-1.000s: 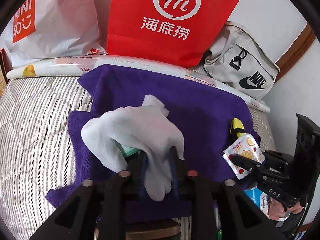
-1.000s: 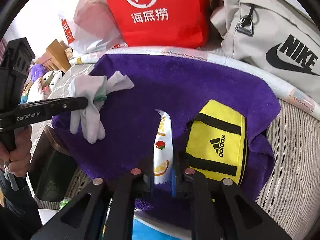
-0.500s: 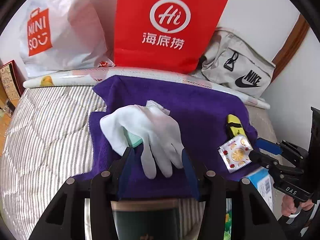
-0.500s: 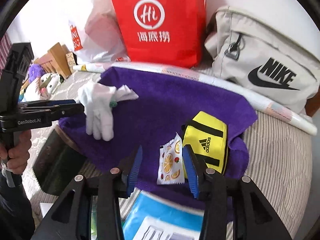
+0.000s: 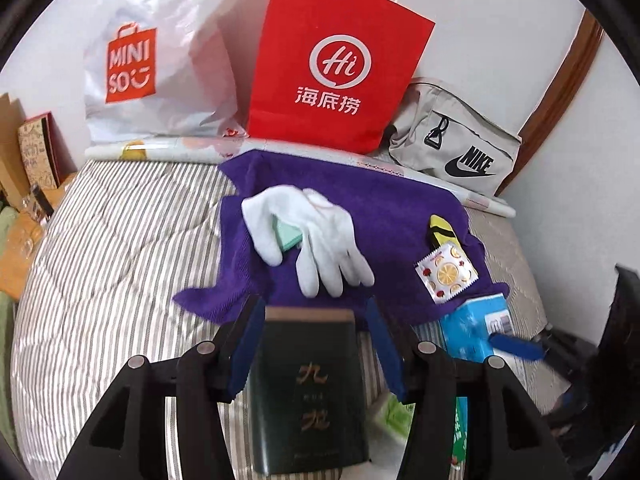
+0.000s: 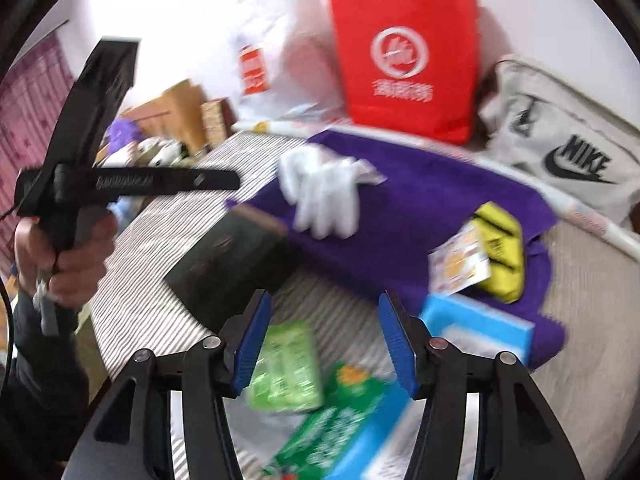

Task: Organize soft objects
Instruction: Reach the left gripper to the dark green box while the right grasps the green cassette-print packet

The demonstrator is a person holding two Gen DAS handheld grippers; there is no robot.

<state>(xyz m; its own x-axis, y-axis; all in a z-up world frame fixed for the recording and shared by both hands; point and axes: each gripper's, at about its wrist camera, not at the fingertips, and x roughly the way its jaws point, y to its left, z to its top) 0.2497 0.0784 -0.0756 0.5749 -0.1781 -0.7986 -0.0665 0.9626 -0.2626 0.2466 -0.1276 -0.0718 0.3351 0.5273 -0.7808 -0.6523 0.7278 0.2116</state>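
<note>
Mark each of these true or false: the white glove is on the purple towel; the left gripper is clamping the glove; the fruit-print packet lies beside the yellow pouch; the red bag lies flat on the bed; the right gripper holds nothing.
1. The white glove lies on the purple towel. True.
2. The left gripper is clamping the glove. False: its fingers stand apart, short of the glove, having just been opening.
3. The fruit-print packet lies beside the yellow pouch. True.
4. The red bag lies flat on the bed. False: it stands upright against the wall.
5. The right gripper holds nothing. True: its fingers have just been opening, with nothing between them.
</note>
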